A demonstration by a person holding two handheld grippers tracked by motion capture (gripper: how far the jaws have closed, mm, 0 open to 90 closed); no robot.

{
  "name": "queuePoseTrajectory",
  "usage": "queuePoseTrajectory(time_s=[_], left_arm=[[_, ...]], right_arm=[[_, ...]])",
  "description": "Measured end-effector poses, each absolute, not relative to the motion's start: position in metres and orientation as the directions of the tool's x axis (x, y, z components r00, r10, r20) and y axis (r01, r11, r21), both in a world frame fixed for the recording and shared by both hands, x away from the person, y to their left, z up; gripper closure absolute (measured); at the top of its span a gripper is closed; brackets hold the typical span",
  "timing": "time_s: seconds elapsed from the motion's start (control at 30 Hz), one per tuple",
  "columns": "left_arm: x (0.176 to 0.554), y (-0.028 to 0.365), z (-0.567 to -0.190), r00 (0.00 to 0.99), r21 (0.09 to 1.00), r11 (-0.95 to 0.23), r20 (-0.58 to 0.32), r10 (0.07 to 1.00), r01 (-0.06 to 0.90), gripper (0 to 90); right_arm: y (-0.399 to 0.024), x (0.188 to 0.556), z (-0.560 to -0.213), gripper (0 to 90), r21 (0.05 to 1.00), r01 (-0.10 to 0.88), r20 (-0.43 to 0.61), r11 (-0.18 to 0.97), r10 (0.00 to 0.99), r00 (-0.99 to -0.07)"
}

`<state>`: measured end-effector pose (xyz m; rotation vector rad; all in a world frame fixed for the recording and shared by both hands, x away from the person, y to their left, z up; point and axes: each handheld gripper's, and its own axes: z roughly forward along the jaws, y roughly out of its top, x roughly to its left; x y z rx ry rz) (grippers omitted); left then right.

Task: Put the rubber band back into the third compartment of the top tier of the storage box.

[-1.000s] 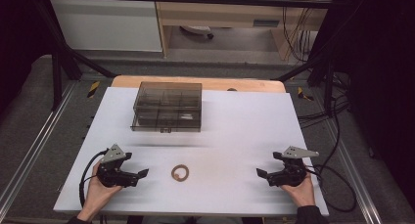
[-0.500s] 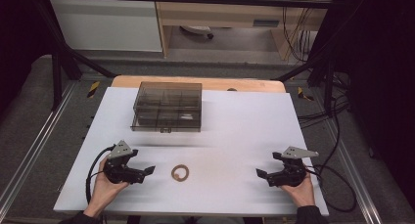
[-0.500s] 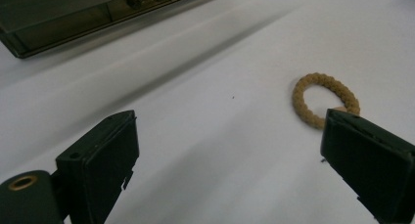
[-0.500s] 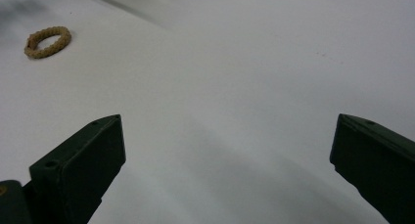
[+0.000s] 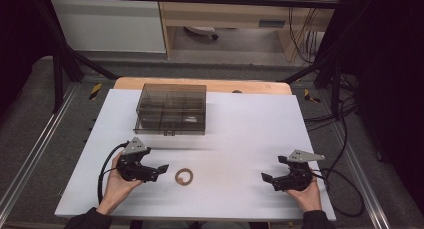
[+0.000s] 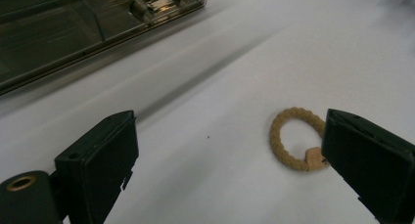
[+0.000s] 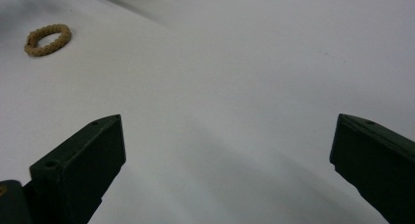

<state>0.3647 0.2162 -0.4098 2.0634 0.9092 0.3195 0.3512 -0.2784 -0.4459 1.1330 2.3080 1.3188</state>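
**Left gripper at ring, both spread**

Desk (image 5: 240, 124): white top, wide bare stretch in the middle and right, near edge just below both hands. Box (image 5: 171, 109): clear, lid shut, at the far edge left of centre, well apart from the rest. Left gripper (image 5: 161, 172): jaws spread, pointing right at the ring, not touching. Right gripper (image 5: 272, 178): spread, pointing left, well apart. Ring (image 5: 184, 177): tan, braided, flat on the desk near the front, round so no long axis; right jaw just beside it in the left gripper view.
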Motion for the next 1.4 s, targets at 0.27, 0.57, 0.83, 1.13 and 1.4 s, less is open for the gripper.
queuePoseTrajectory(time_s=[0.27,0.57,0.83,1.13,1.4], left_arm=[[0.367,0.196,-0.413,0.716,0.765,-0.409,-0.096,0.692,0.498,7.3],[0.363,0.177,-0.423,0.734,0.746,-0.444,-0.088,0.674,0.497,12.7],[0.362,0.171,-0.432,0.726,0.732,-0.441,-0.105,0.680,0.519,21.9],[0.361,0.166,-0.438,0.713,0.714,-0.440,-0.119,0.691,0.545,39.5],[0.360,0.163,-0.441,0.707,0.703,-0.448,-0.111,0.698,0.553,53.5]], right_arm=[[-0.278,0.351,-0.446,0.7,0.814,0.504,0.153,0.290,0.730,-0.666],[-0.278,0.351,-0.446,0.7,0.813,0.506,0.155,0.289,0.731,-0.665],[-0.278,0.351,-0.446,0.8,0.812,0.508,0.157,0.288,0.730,-0.665],[-0.278,0.352,-0.447,0.8,0.810,0.509,0.155,0.292,0.730,-0.665],[-0.278,0.352,-0.447,0.8,0.809,0.510,0.155,0.292,0.730,-0.665]])
